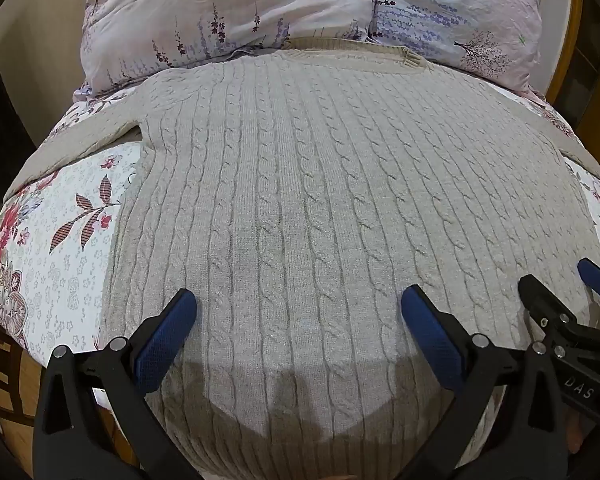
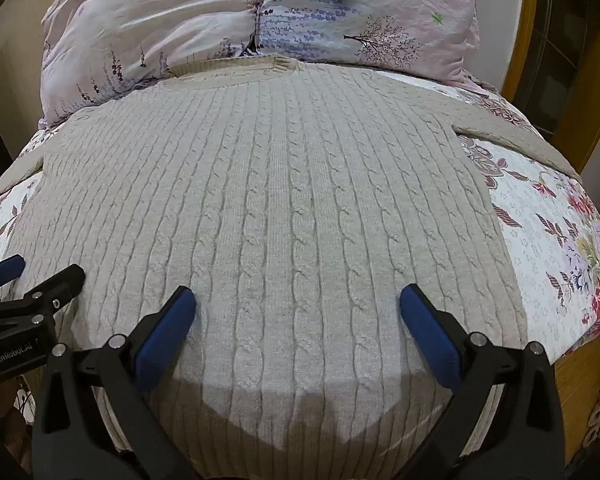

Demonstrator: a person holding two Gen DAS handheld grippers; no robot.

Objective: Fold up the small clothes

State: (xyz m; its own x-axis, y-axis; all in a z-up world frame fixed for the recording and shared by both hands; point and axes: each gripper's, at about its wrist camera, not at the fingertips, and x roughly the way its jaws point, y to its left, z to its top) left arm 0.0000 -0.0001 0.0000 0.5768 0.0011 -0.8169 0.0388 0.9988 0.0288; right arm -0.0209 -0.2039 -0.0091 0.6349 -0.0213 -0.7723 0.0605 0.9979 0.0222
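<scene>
Grippers near — left gripper [image 1: 298, 304] wide open, holding nothing | right gripper [image 2: 298, 304] wide open, holding nothing, both above the hem | cable-knit sweater [image 1: 320, 208] spread flat on floral bedsheet [image 1: 72, 240], sleeves out left and right | far — collar touching lavender-print pillows [image 2: 340, 12]

"GenRobot.AI" on the left tool [image 2: 40, 276]; "DAS" on the right tool [image 1: 572, 284].

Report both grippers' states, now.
Left gripper: open, holding nothing, above the cable-knit sweater.
Right gripper: open, holding nothing, above the same sweater.
</scene>
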